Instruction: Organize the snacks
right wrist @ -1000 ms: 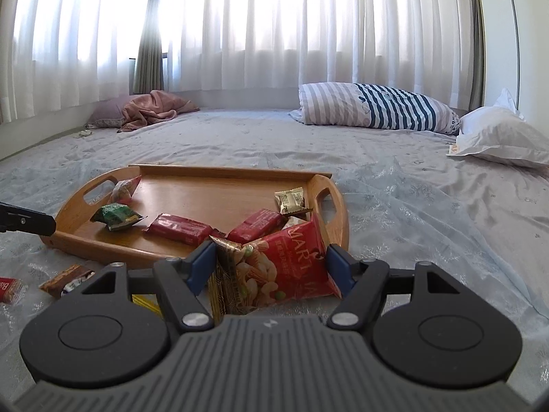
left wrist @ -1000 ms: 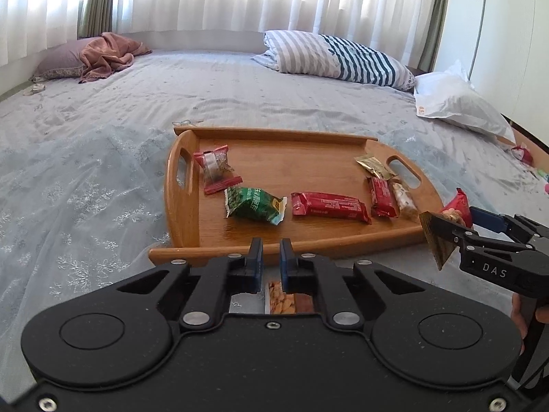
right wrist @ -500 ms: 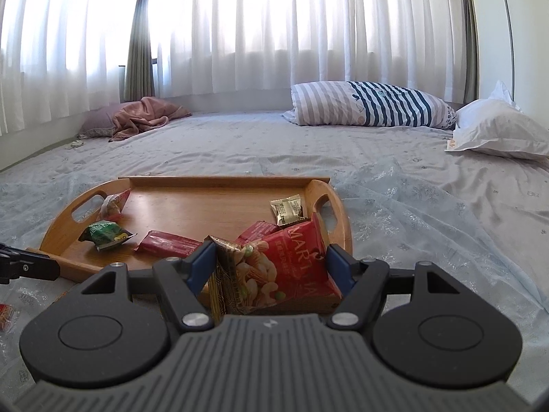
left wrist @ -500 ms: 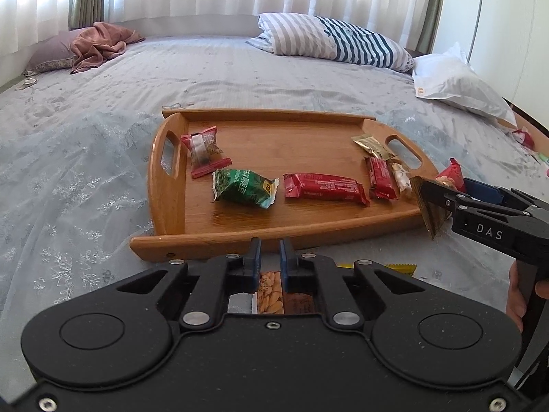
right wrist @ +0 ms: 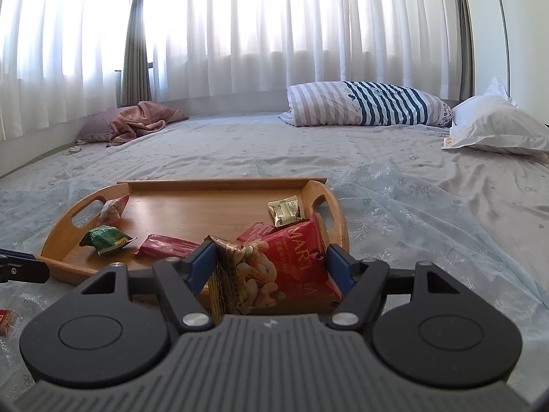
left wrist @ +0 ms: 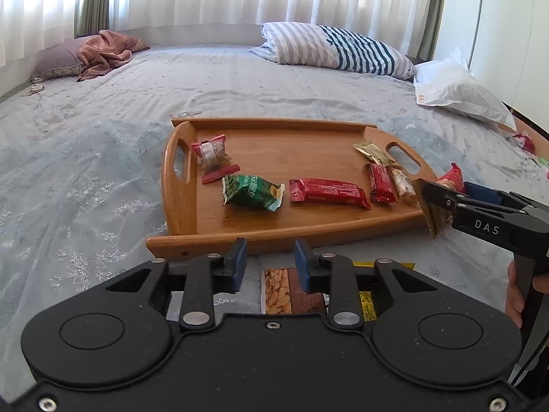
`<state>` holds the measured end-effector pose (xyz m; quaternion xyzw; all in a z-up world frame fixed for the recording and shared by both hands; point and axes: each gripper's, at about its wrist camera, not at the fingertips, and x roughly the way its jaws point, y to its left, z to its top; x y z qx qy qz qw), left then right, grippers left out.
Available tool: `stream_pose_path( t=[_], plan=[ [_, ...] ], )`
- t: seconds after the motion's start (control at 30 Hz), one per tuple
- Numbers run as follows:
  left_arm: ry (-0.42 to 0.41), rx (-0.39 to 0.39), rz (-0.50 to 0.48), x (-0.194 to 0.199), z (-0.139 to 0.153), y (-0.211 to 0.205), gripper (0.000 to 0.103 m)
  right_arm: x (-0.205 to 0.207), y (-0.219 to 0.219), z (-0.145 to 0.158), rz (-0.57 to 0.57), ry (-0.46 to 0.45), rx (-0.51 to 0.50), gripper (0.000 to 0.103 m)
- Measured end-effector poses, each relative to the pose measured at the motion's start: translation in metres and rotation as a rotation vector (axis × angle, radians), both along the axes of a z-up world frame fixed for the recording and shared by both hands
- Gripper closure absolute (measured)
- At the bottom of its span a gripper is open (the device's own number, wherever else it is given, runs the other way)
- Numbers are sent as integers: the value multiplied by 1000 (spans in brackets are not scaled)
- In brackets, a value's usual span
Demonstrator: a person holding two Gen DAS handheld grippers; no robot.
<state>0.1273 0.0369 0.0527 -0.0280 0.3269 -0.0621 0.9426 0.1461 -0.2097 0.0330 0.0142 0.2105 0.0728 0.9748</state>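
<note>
1. While the wooden tray (left wrist: 178,202) sat on the bed (left wrist: 85,178), it held a green pack (left wrist: 252,192) and a long red bar (left wrist: 327,192).
2. The right hand-held gripper (right wrist: 271,267) squeezed a red nut bag (right wrist: 284,264) by the tray.
3. The left hand-held gripper (left wrist: 269,257) had just been opening, its pads apart above a peanut bar (left wrist: 291,290) on the bed.

Nut bar (left wrist: 291,290) half hidden beneath left tool (left wrist: 269,261).

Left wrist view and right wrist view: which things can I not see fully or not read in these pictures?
- Nut bar, left wrist view: its near end is hidden under the left gripper, whose jaws have just been opening.
- Yellow wrapper, left wrist view: mostly behind a finger; print too small.
- Red nut bag, right wrist view: held in the right gripper; bottom hidden by the body.
- Red packet, right wrist view: cut by the left edge.
</note>
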Motion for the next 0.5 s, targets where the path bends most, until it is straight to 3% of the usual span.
stream_pose_path(
  t=[0.23, 0.3, 0.5],
  plan=[
    [-32, 19, -4, -12, 2, 3, 39, -4, -4, 0, -4, -3, 4, 30],
    [-36, 23, -7, -15, 0, 2, 26, -5, -4, -1, -6, -2, 3, 30],
    [-23, 33, 22, -20, -8, 5, 24, -5, -3, -3, -7, 5, -1, 30]
  ],
)
